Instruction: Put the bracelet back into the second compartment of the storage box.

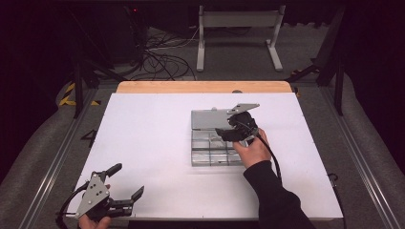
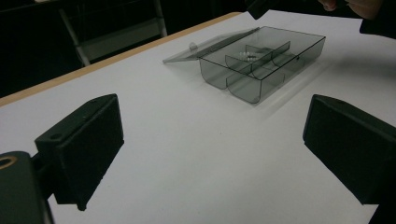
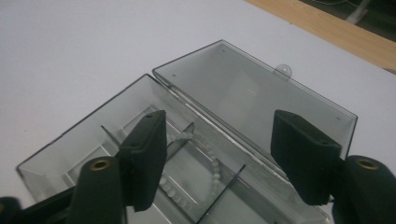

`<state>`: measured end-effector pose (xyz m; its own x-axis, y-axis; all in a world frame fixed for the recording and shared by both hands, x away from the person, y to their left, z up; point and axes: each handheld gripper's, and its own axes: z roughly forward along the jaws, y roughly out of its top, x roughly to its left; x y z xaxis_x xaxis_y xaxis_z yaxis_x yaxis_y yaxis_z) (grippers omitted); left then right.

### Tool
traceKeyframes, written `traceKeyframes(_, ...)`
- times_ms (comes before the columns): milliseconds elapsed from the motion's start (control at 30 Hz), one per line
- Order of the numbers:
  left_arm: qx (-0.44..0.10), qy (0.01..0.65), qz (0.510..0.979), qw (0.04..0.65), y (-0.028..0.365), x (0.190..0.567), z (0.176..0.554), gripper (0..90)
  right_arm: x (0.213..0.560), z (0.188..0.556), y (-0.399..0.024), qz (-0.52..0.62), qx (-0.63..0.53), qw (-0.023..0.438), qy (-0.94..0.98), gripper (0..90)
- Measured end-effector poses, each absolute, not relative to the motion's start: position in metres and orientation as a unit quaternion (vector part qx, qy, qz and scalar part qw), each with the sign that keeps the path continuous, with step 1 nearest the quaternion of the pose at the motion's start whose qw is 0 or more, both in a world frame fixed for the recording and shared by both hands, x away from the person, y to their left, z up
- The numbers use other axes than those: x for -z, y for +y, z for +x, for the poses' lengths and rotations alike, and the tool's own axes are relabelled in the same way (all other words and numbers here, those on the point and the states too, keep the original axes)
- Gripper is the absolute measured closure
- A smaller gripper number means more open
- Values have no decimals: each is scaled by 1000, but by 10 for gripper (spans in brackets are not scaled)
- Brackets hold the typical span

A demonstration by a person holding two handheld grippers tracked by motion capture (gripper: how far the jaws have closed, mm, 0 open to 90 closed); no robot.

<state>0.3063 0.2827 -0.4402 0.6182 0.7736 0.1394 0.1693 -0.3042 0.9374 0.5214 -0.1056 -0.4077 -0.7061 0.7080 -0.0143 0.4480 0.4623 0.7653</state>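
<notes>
The right gripper (image 3: 219,158) was held over the open clear box (image 1: 215,138) at mid-table, jaws apart, nothing clamped, apparently so the white bead string (image 3: 205,172) could lie in its compartment. The left gripper (image 1: 125,200) was kept open at the near edge, out of the way.

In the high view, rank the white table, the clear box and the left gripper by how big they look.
1. White table, by far the largest.
2. Clear box with its lid open.
3. Left gripper, though it sits nearer the camera, so its place against the box is unsure.
</notes>
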Motion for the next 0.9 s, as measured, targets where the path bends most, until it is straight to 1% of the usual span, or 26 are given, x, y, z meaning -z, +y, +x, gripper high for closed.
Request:
traceKeyframes(167,-305,315,748,499,283,440,307,57,399,513,-106,325,-411,171,834,247)
traceKeyframes(267,-304,314,748,498,283,440,307,57,391,506,-108,311,-424,174,833,215)
traceKeyframes(500,-301,315,749,499,282,440,307,57,377,490,-116,294,-440,184,829,157)
traceKeyframes(900,-302,315,749,498,282,440,307,57,366,471,-129,275,-457,179,827,119)
